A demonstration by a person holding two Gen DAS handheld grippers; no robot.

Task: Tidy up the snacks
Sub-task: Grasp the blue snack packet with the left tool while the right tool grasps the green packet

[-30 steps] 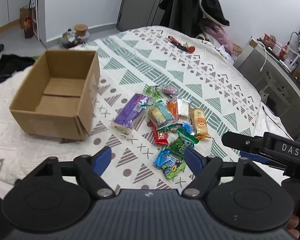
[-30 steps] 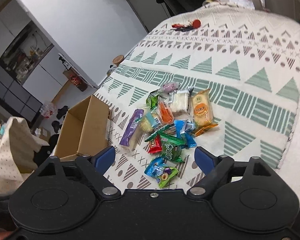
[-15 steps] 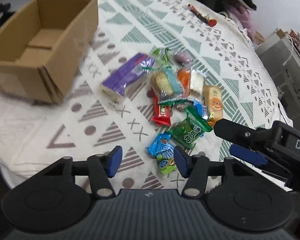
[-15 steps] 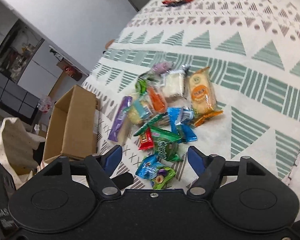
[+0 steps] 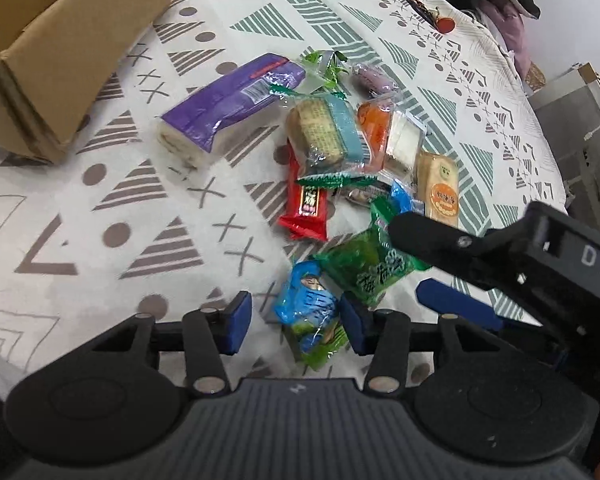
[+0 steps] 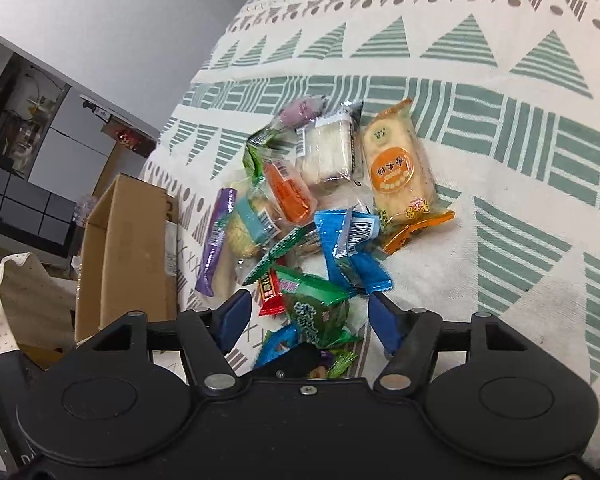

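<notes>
- Snacks lie in one loose heap on the patterned cloth [image 5: 100,216] over the table; wrappers overlap, so only the ones at the near edge of the heap are free to take without disturbing the rest.
- Cardboard box [image 5: 52,44], open top, stands to the left of the heap, well apart from it. Judged to be the destination for the snacks. What shows of its interior is bare; most of it is out of frame.
- Purple long pack [image 5: 228,100] lies nearest the box, clear of the pile on its left side.
- Left gripper [image 5: 294,320]: jaws wide, blue pads either side of the blue-green packet [image 5: 312,316], which lies flat on the cloth between them. Not yet pinched. Pose is low and tilted down toward the near edge of the heap, fingers pointing away from the person.
- Right gripper [image 6: 310,316]: jaws wide, straddling the dark green packet [image 6: 318,312] just above the blue-green one. Nothing held. In the left wrist view it enters from the right, its upper finger passing over the green packet.
- The two grippers sit close together, at neighbouring packets. Judgement: each is lined up for its own pick; risk of the fingers fouling each other, or dragging the red packet [image 5: 306,210] lying just beside.
- Orange-label rice cracker [image 6: 398,172] and blue packets [image 6: 350,248] sit farther in, untouched.
</notes>
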